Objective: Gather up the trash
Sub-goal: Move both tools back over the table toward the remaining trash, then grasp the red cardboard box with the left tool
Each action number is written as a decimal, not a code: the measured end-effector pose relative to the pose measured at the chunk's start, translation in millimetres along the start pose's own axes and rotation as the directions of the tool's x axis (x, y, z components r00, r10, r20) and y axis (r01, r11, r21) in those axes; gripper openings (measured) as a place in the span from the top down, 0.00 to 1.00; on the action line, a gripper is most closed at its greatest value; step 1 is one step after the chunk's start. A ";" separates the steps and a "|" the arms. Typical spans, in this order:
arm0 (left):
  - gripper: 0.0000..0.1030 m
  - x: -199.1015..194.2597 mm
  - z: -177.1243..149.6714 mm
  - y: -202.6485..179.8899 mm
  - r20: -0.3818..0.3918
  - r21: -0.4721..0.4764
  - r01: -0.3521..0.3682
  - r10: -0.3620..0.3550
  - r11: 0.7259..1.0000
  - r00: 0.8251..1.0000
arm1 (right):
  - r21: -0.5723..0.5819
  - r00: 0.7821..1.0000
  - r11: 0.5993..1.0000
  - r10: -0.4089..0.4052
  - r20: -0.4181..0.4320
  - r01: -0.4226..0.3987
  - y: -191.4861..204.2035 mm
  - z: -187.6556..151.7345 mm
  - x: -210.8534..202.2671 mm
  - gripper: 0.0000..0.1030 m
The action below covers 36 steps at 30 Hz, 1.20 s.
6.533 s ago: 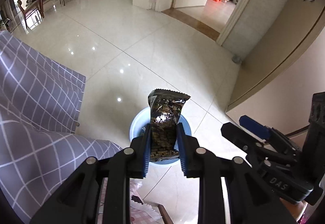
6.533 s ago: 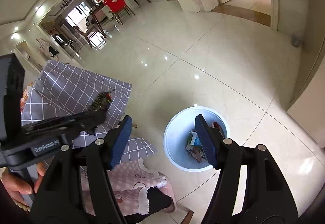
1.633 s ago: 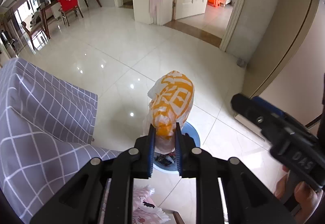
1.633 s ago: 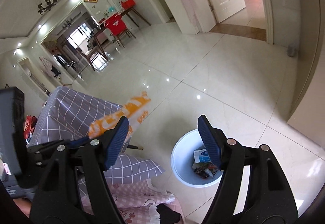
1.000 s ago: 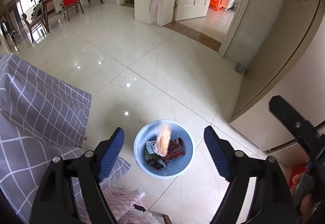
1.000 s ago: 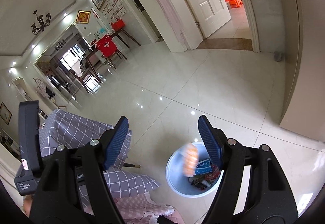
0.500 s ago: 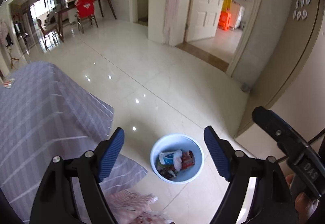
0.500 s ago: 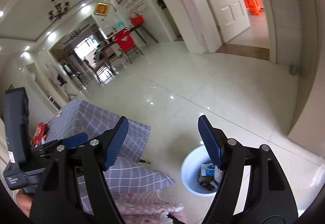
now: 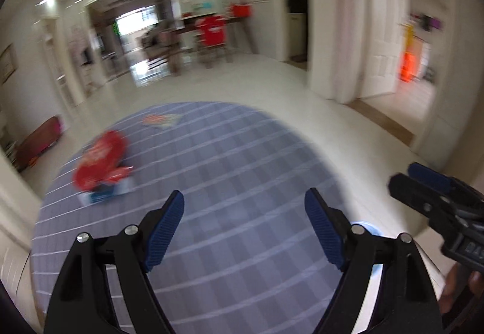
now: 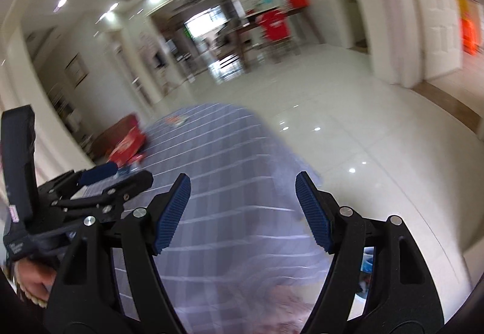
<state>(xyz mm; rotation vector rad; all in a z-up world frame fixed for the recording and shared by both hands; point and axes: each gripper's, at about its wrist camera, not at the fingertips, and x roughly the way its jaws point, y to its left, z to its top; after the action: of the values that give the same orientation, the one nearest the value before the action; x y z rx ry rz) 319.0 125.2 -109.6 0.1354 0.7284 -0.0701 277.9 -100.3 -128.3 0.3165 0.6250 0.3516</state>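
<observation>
Left gripper (image 9: 244, 220) spread wide, nothing between the pads, hovering over the near part of the grey checked tablecloth (image 9: 230, 158). Right gripper (image 10: 243, 206) likewise spread and empty, at the cloth's right edge. Remaining trash on the far left of the table: red snack packet (image 9: 99, 160) lying over a blue-and-white wrapper (image 9: 106, 193), with a flat pale wrapper (image 9: 161, 120) farther off. Bin rim (image 9: 364, 226) glimpsed low right, behind the finger. Open stance judged as readiness for the next pick. Both views heavily blurred; fine detail unreadable.
</observation>
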 end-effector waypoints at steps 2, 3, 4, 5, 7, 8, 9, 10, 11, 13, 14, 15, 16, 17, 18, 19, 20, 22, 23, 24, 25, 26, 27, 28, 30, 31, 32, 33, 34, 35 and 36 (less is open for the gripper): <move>0.22 2.7 0.0 38.5 -0.006 -0.047 -0.039 0.039 0.998 0.999 | -0.040 0.998 0.998 0.042 -0.048 -0.044 31.3 5.2 27.5 0.31; 0.22 4.2 -0.1 55.5 -0.008 -0.064 -0.063 0.062 0.996 0.998 | -0.052 0.996 0.997 0.059 -0.064 -0.062 40.4 6.6 36.8 0.31; 0.22 5.6 0.0 72.0 -0.010 -0.076 -0.087 0.087 0.993 0.996 | -0.073 0.993 0.995 0.067 -0.094 -0.074 57.4 9.8 53.8 0.31; 0.22 8.9 0.1 89.1 -0.017 -0.083 -0.113 0.112 0.990 0.994 | -0.084 0.991 0.993 0.072 -0.108 -0.082 68.3 11.3 64.3 0.31; 0.22 20.3 0.4 124.0 -0.048 -0.094 -0.153 0.149 0.984 0.988 | -0.099 0.985 0.989 0.097 -0.141 -0.111 87.5 15.9 86.3 0.31; 0.22 23.2 -3.9 135.3 -0.054 -0.102 -0.163 0.158 0.981 0.986 | -0.108 0.983 0.987 0.098 -0.152 -0.115 96.3 20.5 97.7 0.31; 0.22 29.2 -5.1 150.9 -0.065 -0.116 -0.171 0.164 0.978 0.984 | -0.114 0.981 0.986 0.104 -0.161 -0.124 104.0 23.2 108.4 0.31; 0.22 33.0 -4.8 162.0 -0.072 -0.130 -0.174 0.165 0.976 0.984 | -0.112 0.978 0.985 0.108 -0.181 -0.129 114.3 27.2 126.1 0.31; 0.22 40.9 -4.0 178.6 -0.078 -0.156 -0.175 0.164 0.972 0.983 | -0.106 0.975 0.985 0.111 -0.193 -0.134 119.0 29.6 137.2 0.31; 0.22 56.2 -1.8 201.1 -0.079 -0.194 -0.155 0.142 0.969 0.987 | -0.094 0.971 0.987 0.111 -0.212 -0.133 126.5 30.5 158.7 0.31; 0.22 62.0 0.0 206.8 -0.079 -0.201 -0.157 0.144 0.967 0.986 | -0.098 0.972 0.988 0.098 -0.215 -0.121 130.3 33.0 169.0 0.31; 0.22 69.8 2.9 213.0 -0.079 -0.200 -0.159 0.146 0.967 0.986 | -0.100 0.971 0.988 0.096 -0.218 -0.120 131.4 33.6 173.2 0.31; 0.22 75.7 5.4 217.1 -0.079 -0.193 -0.158 0.145 0.968 0.986 | -0.101 0.970 0.988 0.093 -0.224 -0.118 135.6 35.4 183.8 0.31; 0.22 83.4 9.6 221.1 -0.071 -0.176 -0.155 0.144 0.972 0.987 | -0.103 0.970 0.988 0.089 -0.229 -0.114 136.5 36.6 191.9 0.31; 0.22 89.0 14.1 222.9 -0.059 -0.157 -0.160 0.153 0.975 0.986 | -0.103 0.969 0.988 0.086 -0.234 -0.112 137.4 39.4 199.7 0.31; 0.22 95.2 19.2 223.9 -0.042 -0.123 -0.165 0.161 0.979 0.986 | -0.098 0.967 0.989 0.084 -0.241 -0.111 136.1 42.4 207.8 0.31; 0.22 98.1 22.3 222.1 -0.031 -0.098 -0.166 0.164 0.981 0.986 | -0.092 0.966 0.990 0.086 -0.245 -0.111 135.4 45.4 217.9 0.31; 0.22 108.6 31.6 217.4 -0.017 -0.041 -0.159 0.159 0.986 0.987 | -0.091 0.965 0.990 0.079 -0.249 -0.104 135.1 51.4 229.7 0.31; 0.22 115.5 36.4 214.0 -0.018 -0.003 -0.162 0.162 0.987 0.987 | -0.093 0.966 0.991 0.072 -0.247 -0.098 135.5 54.7 235.1 0.30; 0.22 121.7 39.6 211.0 -0.022 0.027 -0.169 0.169 0.985 0.985 | -0.094 0.968 0.991 0.065 -0.243 -0.090 135.1 58.2 240.5 0.28; 0.22 131.2 43.2 208.0 -0.035 0.067 -0.167 0.169 0.984 0.985 | -0.101 0.970 0.992 0.047 -0.238 -0.073 135.0 62.6 248.1 0.28; 0.22 136.6 45.3 206.9 -0.042 0.087 -0.170 0.174 0.982 0.984 | -0.107 0.971 0.992 0.037 -0.236 -0.064 135.4 65.8 254.6 0.28; 0.27 141.6 46.9 206.0 -0.049 0.103 -0.171 0.177 0.980 0.983 | -0.113 0.972 0.992 0.028 -0.234 -0.056 135.7 69.7 262.9 0.28; 0.34 145.4 48.3 206.7 -0.057 0.116 -0.159 0.166 0.981 0.985 | -0.121 0.972 0.991 0.022 -0.236 -0.052 136.1 72.3 268.5 0.28; 0.56 150.8 51.3 207.2 -0.078 0.116 -0.109 0.118 0.987 0.990 | -0.155 0.971 0.987 -0.002 -0.240 -0.036 139.0 78.9 284.4 0.28; 0.62 151.6 52.3 206.5 -0.086 0.117 -0.090 0.101 0.989 0.991 | -0.169 0.969 0.985 -0.012 -0.246 -0.031 140.6 81.5 291.5 0.28; 0.66 150.8 53.9 204.9 -0.086 0.121 -0.077 0.087 0.990 0.992 | -0.184 0.967 0.983 -0.022 -0.253 -0.026 142.1 83.1 297.8 0.28; 0.69 149.4 54.9 203.9 -0.082 0.122 -0.069 0.079 0.990 0.993 | -0.197 0.967 0.980 -0.029 -0.254 -0.022 143.2 84.8 303.1 0.28; 0.69 147.7 56.3 203.6 -0.075 0.119 -0.066 0.075 0.991 0.994 | -0.216 0.967 0.976 -0.043 -0.252 -0.013 145.5 86.5 309.3 0.28; 0.70 144.1 58.7 205.5 -0.055 0.103 -0.085 0.091 0.991 0.994 | -0.234 0.965 0.972 -0.054 -0.256 -0.007 148.0 87.6 315.6 0.28; 0.70 141.9 61.7 208.4 -0.036 0.082 -0.099 0.102 0.992 0.994 | -0.244 0.964 0.970 -0.056 -0.258 -0.009 149.3 88.0 319.0 0.28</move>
<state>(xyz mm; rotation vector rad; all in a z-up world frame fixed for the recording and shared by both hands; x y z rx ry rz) 488.4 319.8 -138.2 0.2509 0.7583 -0.0003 539.9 148.2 -165.3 0.0256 0.8376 0.4467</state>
